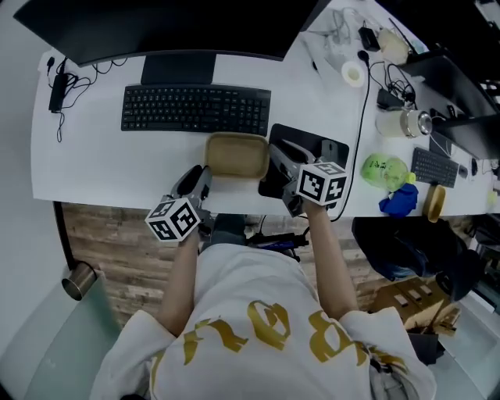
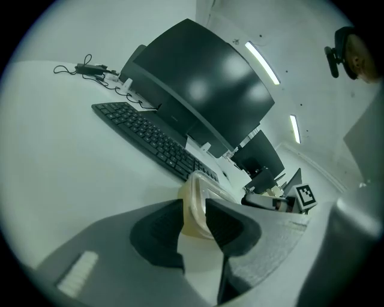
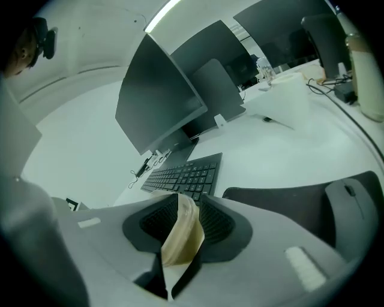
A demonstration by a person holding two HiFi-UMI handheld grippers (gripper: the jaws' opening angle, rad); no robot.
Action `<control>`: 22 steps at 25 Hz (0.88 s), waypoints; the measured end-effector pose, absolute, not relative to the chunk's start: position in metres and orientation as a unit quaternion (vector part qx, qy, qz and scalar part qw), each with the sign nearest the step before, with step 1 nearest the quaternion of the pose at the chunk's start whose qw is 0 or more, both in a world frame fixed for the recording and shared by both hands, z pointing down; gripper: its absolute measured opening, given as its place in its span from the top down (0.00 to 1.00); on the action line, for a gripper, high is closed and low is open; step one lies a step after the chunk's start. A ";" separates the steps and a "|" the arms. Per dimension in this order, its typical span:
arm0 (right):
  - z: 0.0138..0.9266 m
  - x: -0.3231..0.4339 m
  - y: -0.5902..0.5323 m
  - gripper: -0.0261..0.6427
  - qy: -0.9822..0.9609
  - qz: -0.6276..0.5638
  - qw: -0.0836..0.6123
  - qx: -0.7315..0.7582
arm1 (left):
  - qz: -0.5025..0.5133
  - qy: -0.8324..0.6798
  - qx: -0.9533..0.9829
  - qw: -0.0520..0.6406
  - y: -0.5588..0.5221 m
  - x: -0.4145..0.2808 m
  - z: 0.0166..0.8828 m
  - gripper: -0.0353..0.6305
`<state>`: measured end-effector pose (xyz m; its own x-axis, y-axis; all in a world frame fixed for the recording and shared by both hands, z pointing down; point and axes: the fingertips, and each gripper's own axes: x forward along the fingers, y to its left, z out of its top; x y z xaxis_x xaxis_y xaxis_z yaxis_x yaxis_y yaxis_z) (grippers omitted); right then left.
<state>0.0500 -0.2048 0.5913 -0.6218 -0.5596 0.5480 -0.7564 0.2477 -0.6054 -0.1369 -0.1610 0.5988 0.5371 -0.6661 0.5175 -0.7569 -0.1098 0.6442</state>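
Jaws of the left gripper [image 1: 205,175] pinch the left rim of the tan container [image 1: 237,155], which sits on the white desk [image 1: 94,160] just in front of the keyboard [image 1: 195,108]. The right gripper [image 1: 276,162] pinches the container's right rim, beside the mouse pad [image 1: 314,144].

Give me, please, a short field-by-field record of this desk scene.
Held thing: beige container, at the front edge of the white desk
Left gripper: jaws shut on the container's left rim
Right gripper: jaws shut on the container's right rim
Behind the container: black keyboard, then dark monitor
Right of the container: black mouse pad, partly under the right gripper
Lifted or resting: cannot tell
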 end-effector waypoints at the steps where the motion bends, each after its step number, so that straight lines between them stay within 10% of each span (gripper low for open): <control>1: 0.593 0.048 -0.207 0.75 -0.782 0.450 0.109 0.417 | 0.048 -0.476 0.743 0.468 -0.161 -0.136 0.600 0.78; 22: 0.605 0.038 -0.210 0.85 -0.775 0.486 0.111 0.389 | 0.023 -0.441 0.740 0.507 -0.168 -0.133 0.602 0.81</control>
